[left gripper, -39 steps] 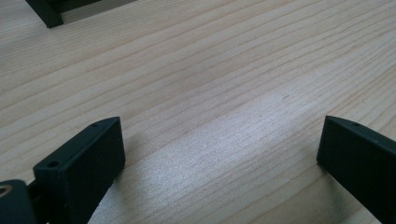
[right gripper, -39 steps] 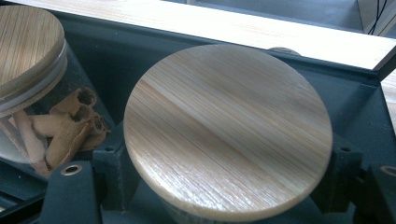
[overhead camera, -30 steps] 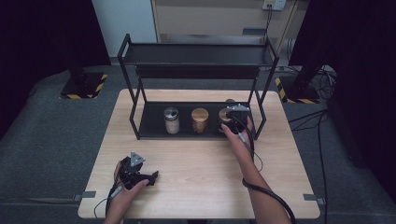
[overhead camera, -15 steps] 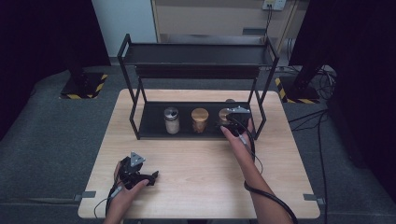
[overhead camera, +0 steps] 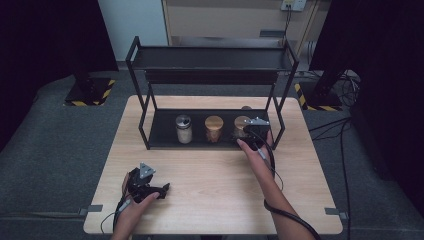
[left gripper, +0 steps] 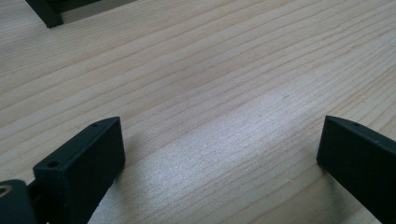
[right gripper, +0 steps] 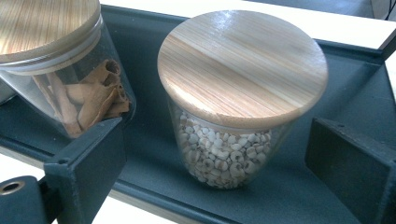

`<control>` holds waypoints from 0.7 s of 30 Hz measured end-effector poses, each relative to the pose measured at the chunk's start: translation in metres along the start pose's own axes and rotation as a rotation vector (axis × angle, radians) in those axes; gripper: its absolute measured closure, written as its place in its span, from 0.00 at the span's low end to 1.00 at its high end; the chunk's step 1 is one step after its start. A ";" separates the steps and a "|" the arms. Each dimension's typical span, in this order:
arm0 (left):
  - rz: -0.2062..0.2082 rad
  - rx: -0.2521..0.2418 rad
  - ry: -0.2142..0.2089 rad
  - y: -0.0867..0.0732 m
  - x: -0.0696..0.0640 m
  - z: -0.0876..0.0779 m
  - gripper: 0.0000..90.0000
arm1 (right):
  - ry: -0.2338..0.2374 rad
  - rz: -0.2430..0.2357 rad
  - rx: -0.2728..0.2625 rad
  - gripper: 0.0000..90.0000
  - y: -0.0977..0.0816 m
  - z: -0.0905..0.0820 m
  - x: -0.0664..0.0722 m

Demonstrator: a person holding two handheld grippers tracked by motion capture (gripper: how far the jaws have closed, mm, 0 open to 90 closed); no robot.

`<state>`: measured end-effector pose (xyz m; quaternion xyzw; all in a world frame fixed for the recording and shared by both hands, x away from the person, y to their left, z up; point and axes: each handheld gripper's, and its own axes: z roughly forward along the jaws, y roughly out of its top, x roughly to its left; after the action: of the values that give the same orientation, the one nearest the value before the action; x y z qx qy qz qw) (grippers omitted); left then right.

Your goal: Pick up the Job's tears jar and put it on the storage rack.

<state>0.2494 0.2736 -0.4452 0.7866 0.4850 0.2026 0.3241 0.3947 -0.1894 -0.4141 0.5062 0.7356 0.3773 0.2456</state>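
Note:
A glass jar of pale beans with a wooden lid (right gripper: 243,65) stands at the right end of the black rack's lower tray (right gripper: 299,196). My right gripper (right gripper: 219,154) reaches into the tray, one jaw on each side of this jar. The jaws have just been opening and their pads stand clear of the glass. In the high view the right gripper (overhead camera: 248,131) sits just in front of the bean jar (overhead camera: 241,122). My left gripper (overhead camera: 162,189) rests low over the table's front left; its jaws (left gripper: 219,144) are open over bare wood.
A wooden-lidded jar of cinnamon sticks (right gripper: 46,28) stands close to the left of the bean jar, and a metal-capped shaker jar (overhead camera: 183,128) farther left. The black two-tier rack (overhead camera: 210,55) spans the back of the wooden table (overhead camera: 220,200); its right post (overhead camera: 280,120) is near my right hand.

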 end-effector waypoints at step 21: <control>0.000 0.000 0.000 0.000 0.000 0.000 0.00 | 0.035 0.007 -0.028 0.06 -0.017 -0.033 0.000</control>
<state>0.2494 0.2736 -0.4451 0.7867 0.4848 0.2026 0.3240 0.3608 -0.2032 -0.4079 0.4986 0.7327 0.3972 0.2383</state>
